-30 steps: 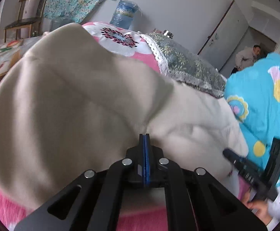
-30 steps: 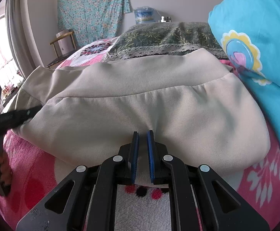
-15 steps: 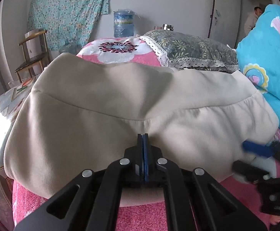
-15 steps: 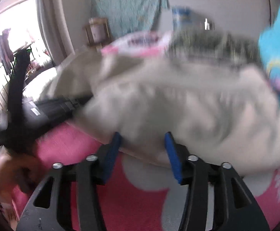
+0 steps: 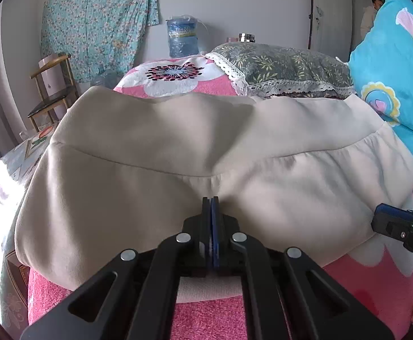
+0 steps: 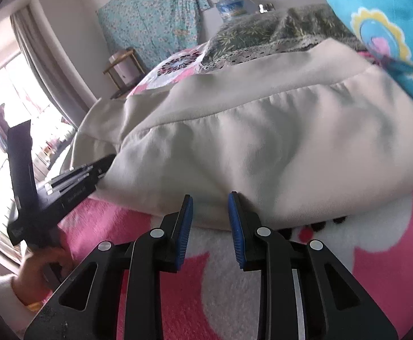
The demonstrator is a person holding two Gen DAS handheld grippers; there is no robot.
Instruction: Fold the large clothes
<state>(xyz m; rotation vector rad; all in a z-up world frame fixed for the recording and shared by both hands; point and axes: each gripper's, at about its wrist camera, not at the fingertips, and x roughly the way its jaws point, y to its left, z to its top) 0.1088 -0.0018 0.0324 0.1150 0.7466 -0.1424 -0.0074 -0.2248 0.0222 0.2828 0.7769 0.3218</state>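
On the pink floral bed (image 5: pixel 206 320), a beige garment (image 5: pixel 178 147) lies folded; left gripper (image 5: pixel 211 206) clamps its near hem, right gripper (image 6: pixel 210 204), reopened since before, has been closing, gripping nothing.

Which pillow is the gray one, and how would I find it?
Start at the pink flowered blanket covering the bed. Beyond the cream garment lies the gray pillow. Unlike the bright blue cartoon cushion beside it, it has small leaf prints and white lace trim.
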